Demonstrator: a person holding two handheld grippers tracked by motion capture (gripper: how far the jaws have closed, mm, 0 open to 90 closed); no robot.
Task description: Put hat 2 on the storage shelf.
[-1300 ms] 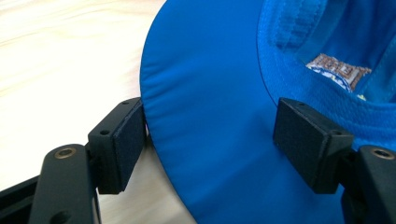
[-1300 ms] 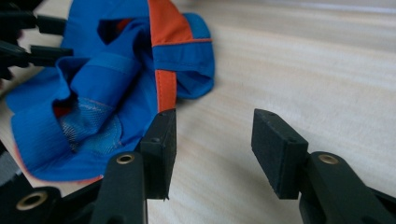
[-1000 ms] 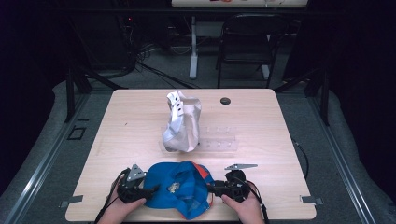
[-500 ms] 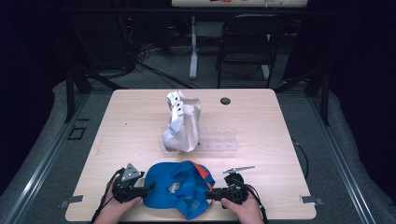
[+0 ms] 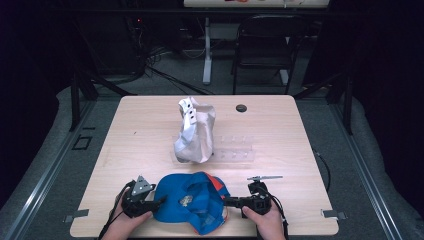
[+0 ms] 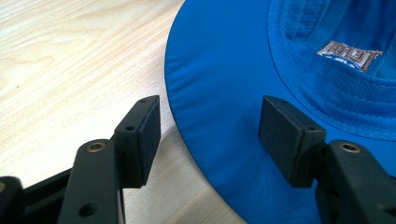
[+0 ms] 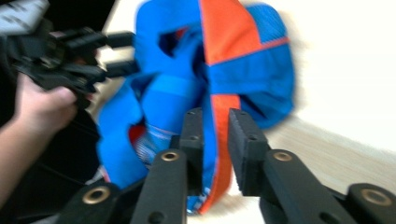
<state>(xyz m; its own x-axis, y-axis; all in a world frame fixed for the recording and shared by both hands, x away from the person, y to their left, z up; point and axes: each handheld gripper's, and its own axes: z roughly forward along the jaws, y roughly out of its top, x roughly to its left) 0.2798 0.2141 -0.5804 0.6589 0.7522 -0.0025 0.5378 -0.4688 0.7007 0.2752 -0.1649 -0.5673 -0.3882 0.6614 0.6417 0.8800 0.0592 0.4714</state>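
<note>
High view: blue-and-orange hat lies crumpled, right gripper fingers pinching it, left gripper fingers unclenched.

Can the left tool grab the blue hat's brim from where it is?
Probably yes. The left tool stands open with the blue hat brim's edge already between its pads, which have just been closing, and nothing blocks the way.

You're in a lab recording bay: lone light wooden worktop on grey carpet, dark surround, loose black floor cables, black folding chair behind.
</note>
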